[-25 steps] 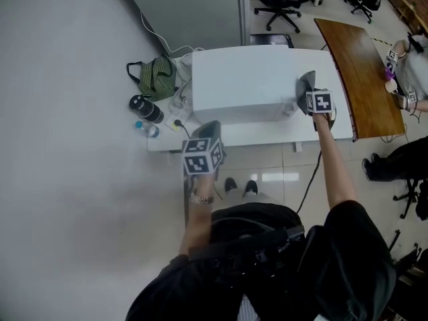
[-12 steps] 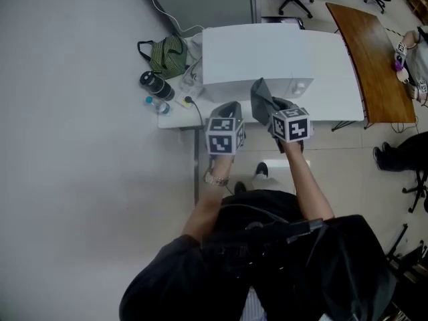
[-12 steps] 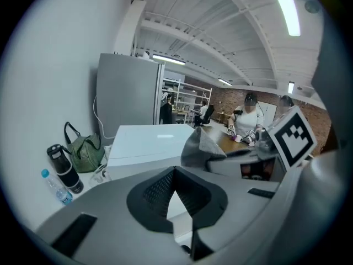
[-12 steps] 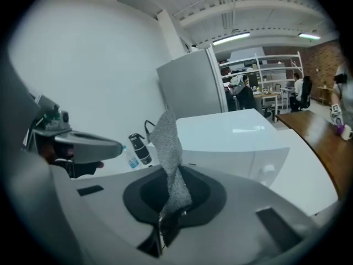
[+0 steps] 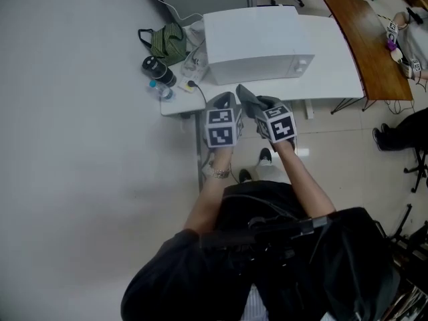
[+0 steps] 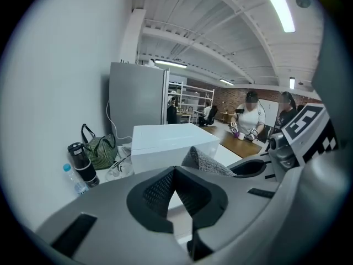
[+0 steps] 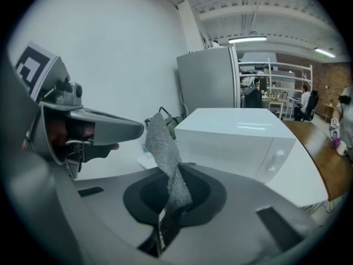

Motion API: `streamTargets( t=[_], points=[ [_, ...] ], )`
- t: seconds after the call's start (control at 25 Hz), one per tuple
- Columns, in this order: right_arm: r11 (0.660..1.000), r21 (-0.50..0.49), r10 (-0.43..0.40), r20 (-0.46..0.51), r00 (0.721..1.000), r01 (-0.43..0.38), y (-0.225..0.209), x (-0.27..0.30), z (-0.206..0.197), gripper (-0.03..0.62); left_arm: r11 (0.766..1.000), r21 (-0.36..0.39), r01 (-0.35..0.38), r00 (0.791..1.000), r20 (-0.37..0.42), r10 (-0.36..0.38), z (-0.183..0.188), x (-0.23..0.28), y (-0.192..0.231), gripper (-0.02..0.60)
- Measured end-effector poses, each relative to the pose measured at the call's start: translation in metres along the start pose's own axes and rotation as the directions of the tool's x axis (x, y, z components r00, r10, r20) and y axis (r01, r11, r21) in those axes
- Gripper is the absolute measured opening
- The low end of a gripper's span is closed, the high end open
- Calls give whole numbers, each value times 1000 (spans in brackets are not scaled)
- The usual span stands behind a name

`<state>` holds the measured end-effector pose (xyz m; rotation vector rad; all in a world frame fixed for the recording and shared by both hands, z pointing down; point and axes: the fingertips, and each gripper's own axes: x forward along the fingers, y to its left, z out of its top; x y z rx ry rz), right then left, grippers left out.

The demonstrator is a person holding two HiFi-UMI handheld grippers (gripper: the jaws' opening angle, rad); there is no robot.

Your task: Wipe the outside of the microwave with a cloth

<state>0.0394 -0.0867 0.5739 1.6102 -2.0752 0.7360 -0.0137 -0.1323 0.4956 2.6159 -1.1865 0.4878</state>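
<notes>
My right gripper (image 5: 253, 105) is clamped on the grey cloth (image 7: 165, 148), which stands upright, ready to wipe I guess; left gripper (image 5: 224, 102) is closed on nothing. Both sit near me, microwave (image 5: 257, 39) on the far table (image 5: 334, 79)

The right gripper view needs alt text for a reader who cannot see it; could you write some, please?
The right tool grips a grey cloth that stands up between its closed jaws. Beyond it a white microwave sits on a white table, with the left tool close at the left and a grey fridge behind.
</notes>
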Motion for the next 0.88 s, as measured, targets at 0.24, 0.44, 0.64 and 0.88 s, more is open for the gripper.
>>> streamTargets(
  t=[0.24,0.44,0.64,0.88],
  points=[
    [1000,27,9,-9,1000,-8,32,-15,-23,20,1000,-7,31,999,-20,-31,-21,-17,-6,-8],
    [999,41,12,17,1000,-13,31,-23,-19,20,999,5,45,999,-9,-45,-15,-15,-15,-8],
    [999,51,15,40,999,-17,19,-27,-8,20,999,12,53,999,0,-53,-3,-8,-24,-8],
    [999,47,17,50,999,-20,2,-35,-3,20,998,11,61,998,-6,-61,1,3,-41,-8]
  ],
)
